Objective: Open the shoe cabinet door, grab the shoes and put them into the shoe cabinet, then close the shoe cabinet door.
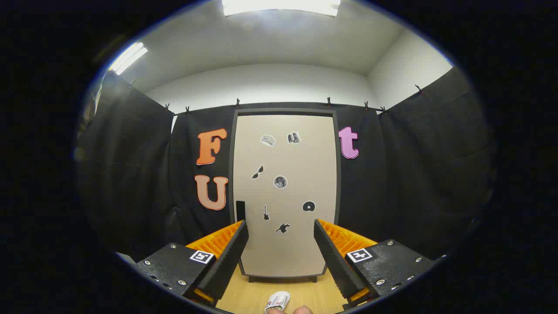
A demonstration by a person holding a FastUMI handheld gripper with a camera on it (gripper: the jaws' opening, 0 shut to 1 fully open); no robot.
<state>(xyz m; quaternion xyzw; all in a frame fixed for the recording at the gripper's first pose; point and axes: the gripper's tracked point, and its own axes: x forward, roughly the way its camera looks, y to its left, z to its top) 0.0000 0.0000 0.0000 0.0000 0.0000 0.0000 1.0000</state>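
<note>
The shoe cabinet [285,192] stands upright against the back wall, straight ahead and beyond my fingers. Its tall beige door is shut, dotted with several small stickers, and has a dark handle [240,211] at its left edge, about level with my left fingertip. A white shoe [277,301] lies on the wooden floor low between my fingers, closer to me than the cabinet. My gripper [281,229] is open with nothing between its fingers, well short of the cabinet.
Black cloth walls close in on the left, the right and behind the cabinet. Wooden floor [305,294] runs from the cabinet's base towards me. A person's fingertips [290,310] show just below the shoe.
</note>
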